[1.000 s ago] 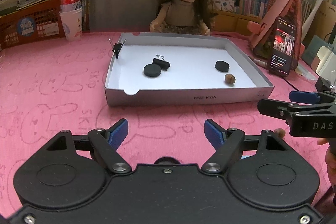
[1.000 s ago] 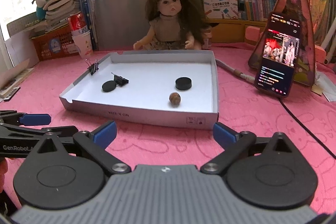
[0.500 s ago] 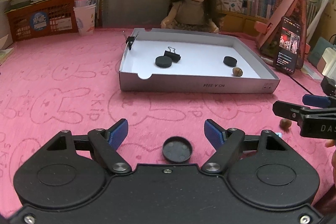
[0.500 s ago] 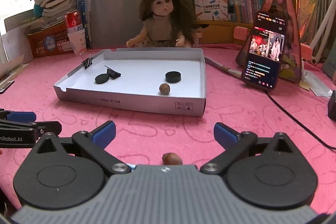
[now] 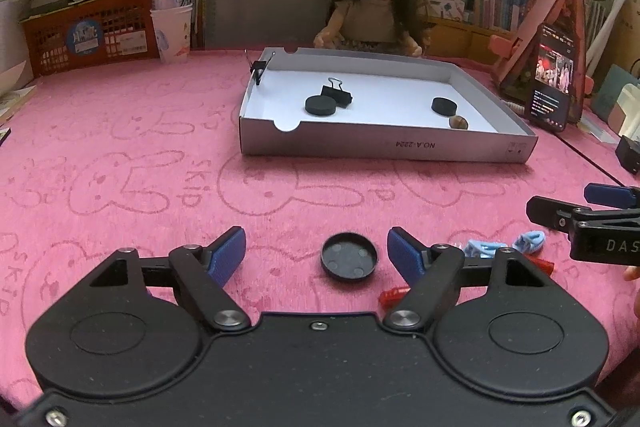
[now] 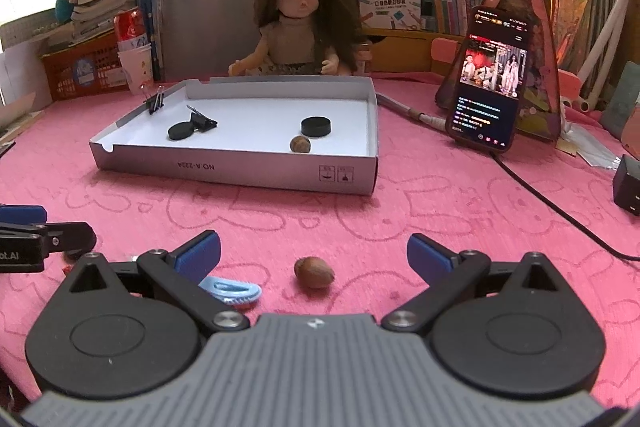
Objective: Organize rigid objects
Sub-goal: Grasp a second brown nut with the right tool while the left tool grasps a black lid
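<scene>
A shallow white tray [image 5: 384, 145] on the pink cloth holds two black discs [image 5: 320, 105], a black binder clip [image 5: 337, 93] and a brown nut [image 5: 458, 122]. A second clip [image 5: 258, 67] grips its left rim. A black cap [image 5: 349, 256] lies open side up on the cloth between the fingers of my left gripper [image 5: 316, 243]; the jaws are closing and do not touch it. In the right wrist view, my right gripper [image 6: 314, 245] is open over a loose nut [image 6: 314, 271]. Beside its left finger lies a blue hair clip [image 6: 235, 289].
A doll [image 6: 300, 27] sits behind the tray [image 6: 240, 169]. To the right, a phone [image 6: 490, 79] leans on a stand, with its cable [image 6: 560, 213] across the cloth and a black box [image 6: 628, 183]. A cup with a can [image 5: 170, 23] and an orange basket [image 5: 88, 35] stand back left.
Both grippers have drawn back from the tray and sunk toward the cloth. The black cap, the loose nut and the blue clips have come into view near the fingers.
</scene>
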Tool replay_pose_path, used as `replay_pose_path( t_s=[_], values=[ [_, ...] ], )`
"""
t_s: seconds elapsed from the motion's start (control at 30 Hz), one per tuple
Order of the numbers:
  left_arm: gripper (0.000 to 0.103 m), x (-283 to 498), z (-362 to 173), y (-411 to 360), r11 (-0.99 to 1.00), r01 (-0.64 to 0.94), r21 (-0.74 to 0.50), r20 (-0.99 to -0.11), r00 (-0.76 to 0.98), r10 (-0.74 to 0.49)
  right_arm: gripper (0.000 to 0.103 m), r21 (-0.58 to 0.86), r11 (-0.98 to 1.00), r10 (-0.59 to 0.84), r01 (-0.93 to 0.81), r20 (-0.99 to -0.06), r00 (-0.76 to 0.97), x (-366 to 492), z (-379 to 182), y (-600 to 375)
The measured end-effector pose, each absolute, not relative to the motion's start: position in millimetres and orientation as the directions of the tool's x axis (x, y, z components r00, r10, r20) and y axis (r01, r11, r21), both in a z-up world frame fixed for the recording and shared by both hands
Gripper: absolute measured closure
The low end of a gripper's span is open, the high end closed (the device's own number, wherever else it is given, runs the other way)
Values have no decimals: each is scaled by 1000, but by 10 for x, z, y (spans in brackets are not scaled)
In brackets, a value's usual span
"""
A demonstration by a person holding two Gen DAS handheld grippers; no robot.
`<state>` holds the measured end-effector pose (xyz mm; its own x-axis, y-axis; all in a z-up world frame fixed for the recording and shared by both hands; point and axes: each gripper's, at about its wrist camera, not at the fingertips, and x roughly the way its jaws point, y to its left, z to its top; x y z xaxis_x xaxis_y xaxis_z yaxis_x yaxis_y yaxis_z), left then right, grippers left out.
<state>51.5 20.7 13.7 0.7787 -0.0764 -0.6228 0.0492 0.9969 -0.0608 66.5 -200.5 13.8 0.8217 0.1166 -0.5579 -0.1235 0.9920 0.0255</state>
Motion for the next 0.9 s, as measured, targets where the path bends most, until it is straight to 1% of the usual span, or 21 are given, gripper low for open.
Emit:
replay_pose_path(
  t_s=[0.2,0.3,0.43,0.6,0.7,0.9],
  values=[
    [32,449,109,205,997,56,-61,-618,782,-81,0,12,994,98,-110,-554,827,614,87,-2020],
    [37,428,104,201,996,64,-65,-616,782,-90,0,7,994,92,-106,-555,827,595,67,-2021],
    [46,407,109,189,995,70,-71,-610,786,-99,0,2,995,85,-100,-553,829,570,49,-2021],
    [52,395,107,154,994,81,-70,-608,787,-107,0,0,996,79,-95,-549,832,562,36,-2027],
    [54,403,98,138,995,79,-66,-608,787,-103,2,3,996,79,-93,-546,834,559,37,-2032],
    [54,402,97,128,995,79,-59,-607,789,-99,12,1,994,89,-106,-547,833,550,36,-2015]
  ],
)
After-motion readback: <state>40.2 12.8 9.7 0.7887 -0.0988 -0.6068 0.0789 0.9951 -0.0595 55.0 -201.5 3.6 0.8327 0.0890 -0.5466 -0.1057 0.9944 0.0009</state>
